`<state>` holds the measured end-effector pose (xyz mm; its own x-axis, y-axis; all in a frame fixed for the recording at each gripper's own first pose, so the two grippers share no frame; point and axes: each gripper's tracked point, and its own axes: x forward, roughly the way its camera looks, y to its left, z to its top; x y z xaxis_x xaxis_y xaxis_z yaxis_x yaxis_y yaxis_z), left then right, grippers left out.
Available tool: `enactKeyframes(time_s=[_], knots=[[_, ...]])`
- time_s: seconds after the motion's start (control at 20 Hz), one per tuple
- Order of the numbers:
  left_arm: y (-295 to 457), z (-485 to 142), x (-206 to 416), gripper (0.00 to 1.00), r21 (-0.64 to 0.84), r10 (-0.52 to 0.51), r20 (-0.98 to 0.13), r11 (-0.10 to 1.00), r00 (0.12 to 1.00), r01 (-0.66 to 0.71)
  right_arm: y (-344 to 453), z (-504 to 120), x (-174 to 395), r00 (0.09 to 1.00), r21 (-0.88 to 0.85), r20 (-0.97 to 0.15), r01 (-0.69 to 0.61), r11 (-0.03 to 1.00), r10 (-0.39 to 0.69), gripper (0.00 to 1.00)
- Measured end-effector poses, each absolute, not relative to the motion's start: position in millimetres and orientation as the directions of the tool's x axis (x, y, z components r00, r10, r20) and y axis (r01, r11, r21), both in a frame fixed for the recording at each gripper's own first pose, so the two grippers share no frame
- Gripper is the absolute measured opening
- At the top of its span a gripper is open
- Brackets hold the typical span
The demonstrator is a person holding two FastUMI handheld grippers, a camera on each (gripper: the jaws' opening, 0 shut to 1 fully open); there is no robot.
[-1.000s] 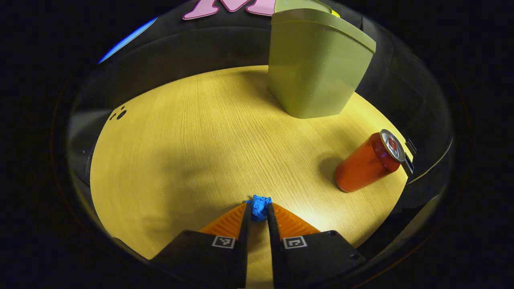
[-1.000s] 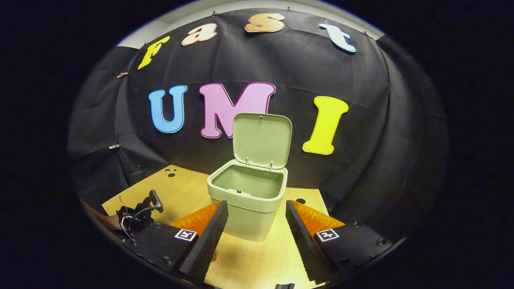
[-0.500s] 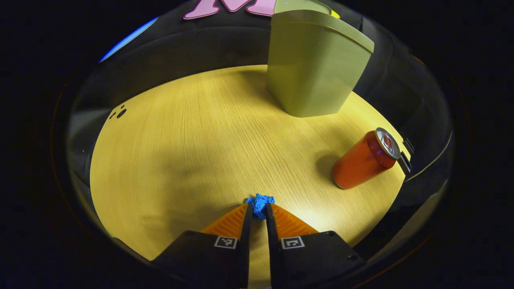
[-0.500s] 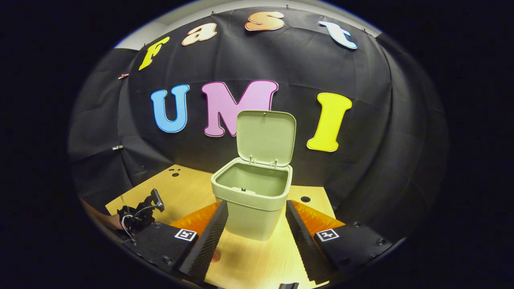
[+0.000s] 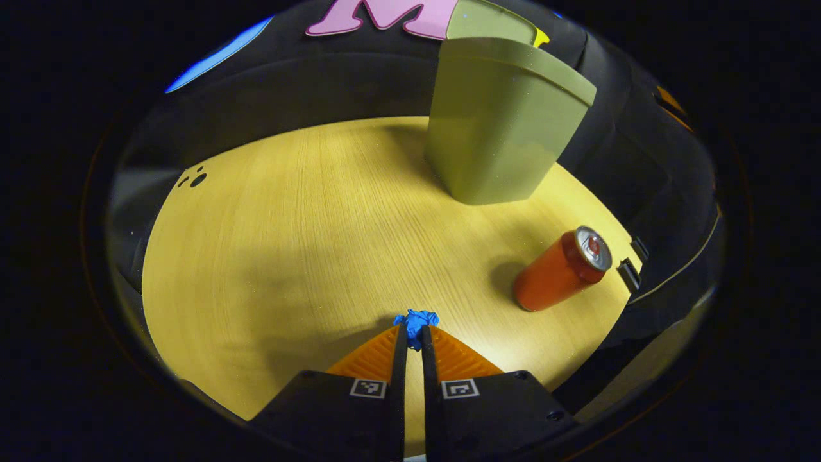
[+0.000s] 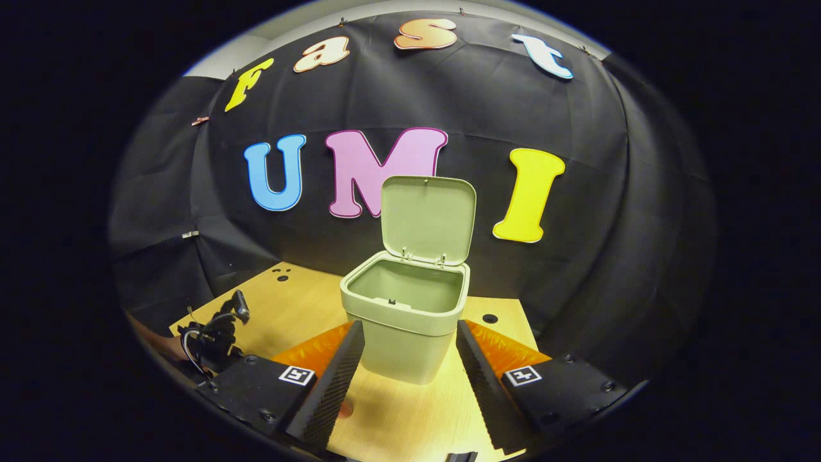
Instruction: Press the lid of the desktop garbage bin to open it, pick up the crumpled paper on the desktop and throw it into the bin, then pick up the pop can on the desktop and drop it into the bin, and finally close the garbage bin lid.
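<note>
Paper first: the crumpled paper (image 5: 415,320) is a small blue wad, pinched right at the tips of the left claw (image 5: 411,339), whose two fingers have closed onto it from either side with barely a sliver of gap between them. I can't tell for sure if it's lifted off the tabletop (image 5: 288,244) or just resting on it. My guess is it weighs next to nothing and squashes easily, so squeezing harder won't hurt, but only a little of it sits between the fingers, so a quick swing could flick it out. Holding it across the middle like this looks fine to me.

Further out and to the right in the left gripper view is the pop can (image 5: 557,269), red, with its silver top facing up and right. It looks like it's standing, though the fisheye tilts it. It'll be stiffer, smoother and probably slippery, so I'd take it around the middle of the body. Far side of the tabletop is the garbage bin (image 6: 405,324), pale green, with its lid (image 6: 428,220) standing straight up, so the opening is ready for the drop.

Pose-wise, the left claw points low across the tabletop toward the bin. The right claw (image 6: 410,359) hangs near the front of the bin, fingers spread wide with nothing between them, one on each side of the bin's body as seen in the right gripper view.
</note>
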<state>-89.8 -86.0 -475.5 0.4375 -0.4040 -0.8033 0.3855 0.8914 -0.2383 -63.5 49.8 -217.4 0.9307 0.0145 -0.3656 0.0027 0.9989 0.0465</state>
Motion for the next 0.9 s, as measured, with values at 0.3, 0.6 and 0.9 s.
enactKeyframes(time_s=[0.3,0.6,0.9], knots=[[-94,-423,-72,0.17,-0.255,-0.448,-0.727,0.879,0.519,0.402,52,-221,-63,0.930,0.065,-0.368,-0.002,0.998,0.026,0.92],[-98,-338,-33,0.17,-0.267,-0.467,-0.587,0.883,0.661,0.387,60,-230,-59,0.924,0.076,-0.380,-0.025,0.997,0.052,0.92],[-106,-242,12,0.17,-0.236,-0.476,-0.385,0.879,0.791,0.414,74,-245,-59,0.909,0.083,-0.409,-0.054,0.995,0.083,0.92]])
